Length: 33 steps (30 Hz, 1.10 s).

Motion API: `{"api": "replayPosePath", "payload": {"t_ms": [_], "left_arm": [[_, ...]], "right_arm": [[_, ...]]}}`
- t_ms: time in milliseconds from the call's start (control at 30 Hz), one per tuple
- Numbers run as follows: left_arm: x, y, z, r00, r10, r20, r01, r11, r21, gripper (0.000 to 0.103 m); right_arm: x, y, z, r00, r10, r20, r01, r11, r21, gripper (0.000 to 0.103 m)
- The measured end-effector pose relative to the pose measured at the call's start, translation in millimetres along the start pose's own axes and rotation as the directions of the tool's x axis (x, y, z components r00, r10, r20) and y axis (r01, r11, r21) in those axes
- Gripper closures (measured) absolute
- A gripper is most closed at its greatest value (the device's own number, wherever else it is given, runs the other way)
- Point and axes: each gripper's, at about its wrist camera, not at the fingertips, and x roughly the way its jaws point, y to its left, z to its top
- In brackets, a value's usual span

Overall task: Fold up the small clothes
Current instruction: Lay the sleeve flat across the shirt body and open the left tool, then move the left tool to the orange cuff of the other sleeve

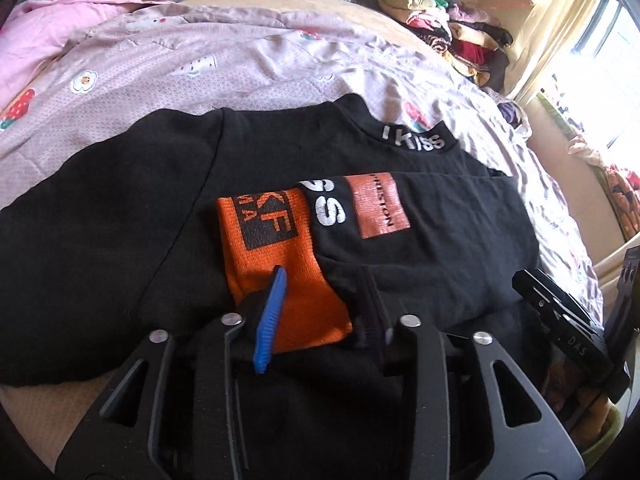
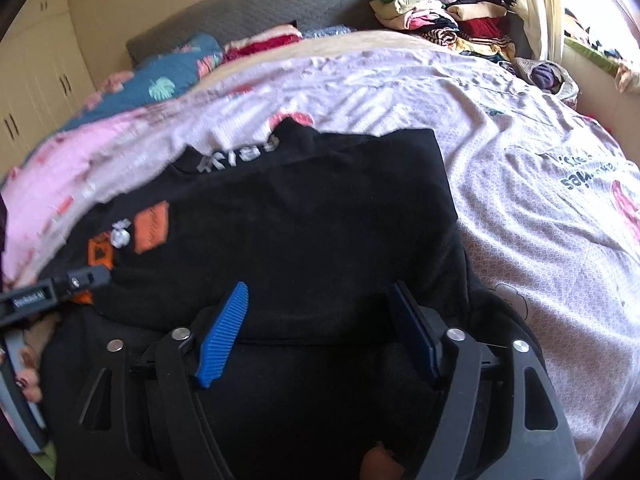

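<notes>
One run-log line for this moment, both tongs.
garment: black sweater on bed | left tongs: open over orange cuff | right tongs: open over hem

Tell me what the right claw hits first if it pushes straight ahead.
Likely the black knit sweater itself: the open right claw already straddles its folded near edge. Beyond that lies the pale pink printed bedsheet, though depth is hard to judge.

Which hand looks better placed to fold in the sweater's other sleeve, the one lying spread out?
Probably left. The left gripper sits over the orange cuff, beside the spread sleeve; the right gripper is at the folded side of the black sweater.
</notes>
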Motion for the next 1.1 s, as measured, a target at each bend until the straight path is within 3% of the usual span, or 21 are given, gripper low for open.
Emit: {"api": "replayPosePath", "payload": {"t_ms": [133,200,333,467,567,1100], "left_arm": [[-11,-3,-3,1.000,0.011,0.018,-0.011,1.000,0.006,0.064],[-15,-5,-4,1.000,0.017,0.024,-0.017,1.000,0.011,0.054],[-23,-4,-8,0.999,0.026,0.033,-0.026,1.000,0.003,0.044],[-35,2,-11,0.998,0.040,0.052,-0.039,0.999,-0.020,0.019],[-45,9,-12,0.997,0.045,0.069,-0.042,0.998,-0.039,0.010],[-74,55,-35,0.993,0.084,0.088,-0.074,0.990,-0.117,0.010]], "right_arm": [[-15,8,1,0.998,0.029,0.062,-0.029,1.000,-0.006,0.020],[-21,14,1,0.996,0.036,0.084,-0.035,0.999,-0.017,0.016],[-29,27,-2,0.992,0.062,0.112,-0.057,0.997,-0.044,0.013],[-34,35,-5,0.989,0.084,0.122,-0.077,0.995,-0.061,0.009],[-37,41,-8,0.988,0.091,0.122,-0.083,0.994,-0.067,0.007],[-59,82,-24,0.982,0.142,0.127,-0.130,0.986,-0.103,0.007]]}}
